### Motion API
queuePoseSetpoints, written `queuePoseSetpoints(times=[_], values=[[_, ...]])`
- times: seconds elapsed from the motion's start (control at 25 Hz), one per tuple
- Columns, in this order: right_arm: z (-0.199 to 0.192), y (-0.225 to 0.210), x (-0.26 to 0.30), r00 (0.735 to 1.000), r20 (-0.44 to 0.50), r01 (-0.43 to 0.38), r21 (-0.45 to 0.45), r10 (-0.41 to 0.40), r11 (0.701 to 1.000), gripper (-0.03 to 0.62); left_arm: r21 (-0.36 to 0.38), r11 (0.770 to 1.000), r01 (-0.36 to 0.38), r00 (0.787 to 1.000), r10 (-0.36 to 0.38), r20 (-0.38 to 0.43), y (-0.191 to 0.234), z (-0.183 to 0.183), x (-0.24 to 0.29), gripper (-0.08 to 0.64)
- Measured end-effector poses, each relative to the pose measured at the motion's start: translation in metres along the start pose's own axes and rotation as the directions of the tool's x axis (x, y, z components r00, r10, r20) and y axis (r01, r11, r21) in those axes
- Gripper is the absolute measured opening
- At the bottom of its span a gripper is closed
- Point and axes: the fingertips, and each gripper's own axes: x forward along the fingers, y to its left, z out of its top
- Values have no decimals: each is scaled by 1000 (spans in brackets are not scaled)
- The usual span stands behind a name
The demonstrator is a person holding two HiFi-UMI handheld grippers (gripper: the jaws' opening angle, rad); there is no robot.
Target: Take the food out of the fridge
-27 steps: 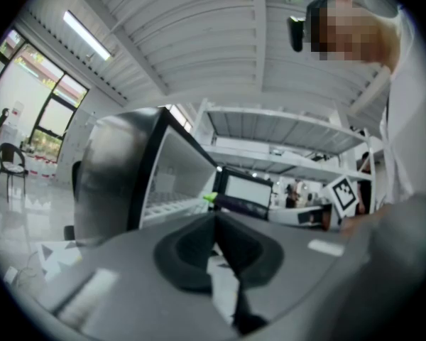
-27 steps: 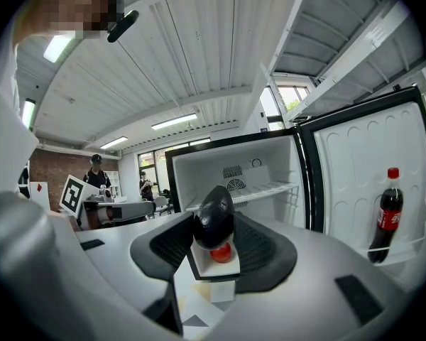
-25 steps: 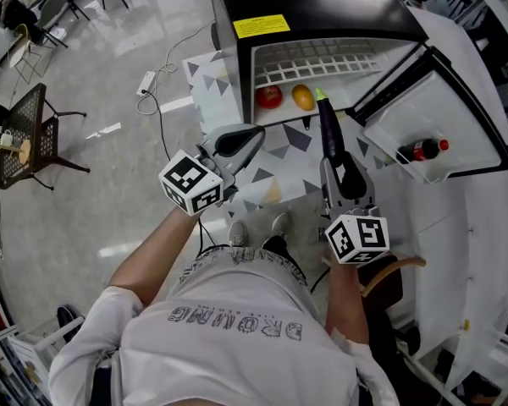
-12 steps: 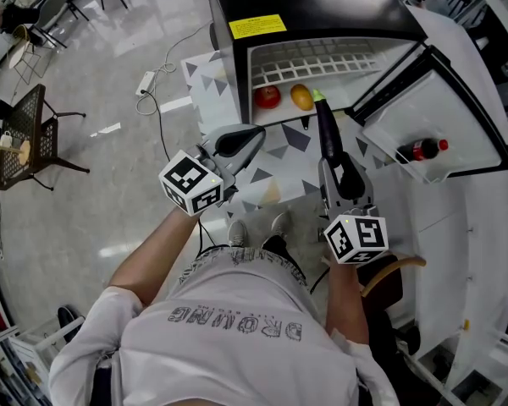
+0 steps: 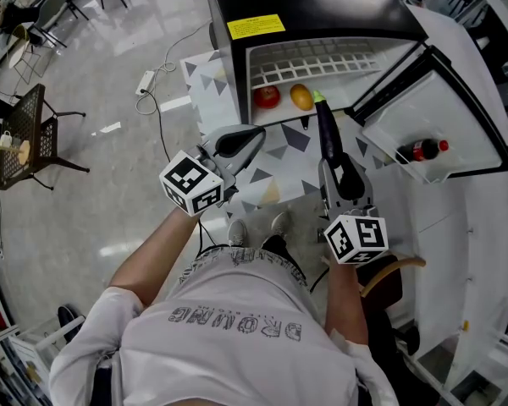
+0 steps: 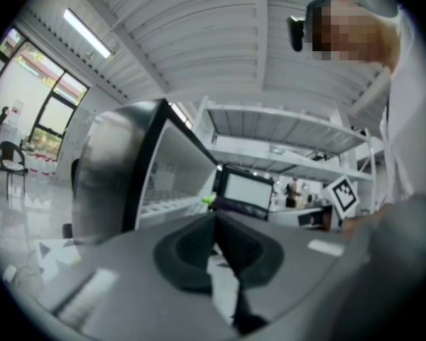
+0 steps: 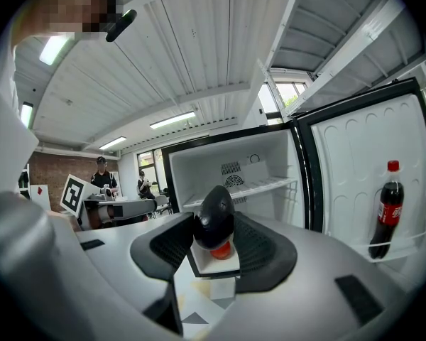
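Item: eggplant (image 5: 323, 125), long, dark purple and glossy with a green stem end. It is clamped lengthwise in the right gripper (image 5: 332, 161), in front of the open fridge (image 5: 305, 7). The stem end points at the shelf's front edge, just beside an orange fruit (image 5: 301, 97).

Right gripper: jaws closed on the eggplant's rounded dark end, which fills the gap in the right gripper view.

Left gripper (image 5: 252, 136): black ribbed pads pressed together with nothing between them. It hangs to the left of the fridge opening, apart from the cabinet.

Clearance: the door (image 5: 423, 117) is swung wide to the right. Open patterned floor mat (image 5: 279, 163) lies below both grippers.

Other contents: a round red fruit (image 5: 267, 96) left of the orange, and a white wire rack (image 5: 313, 62) above them. A cola bottle (image 5: 419, 150) with a red cap stands in the door pocket.

Obscured: in the right gripper view the eggplant hides most of the red fruit, leaving only a sliver showing. Whether the stem tip is inside the cavity cannot be told.
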Motion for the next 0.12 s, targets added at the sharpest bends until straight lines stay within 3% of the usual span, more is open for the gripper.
queuePoseSetpoints(times=[0.12], values=[[0,-1,0,1000,0,4,-1,-4,1000,164,0,1000,1,1000,-1,1,0,1,1,8]])
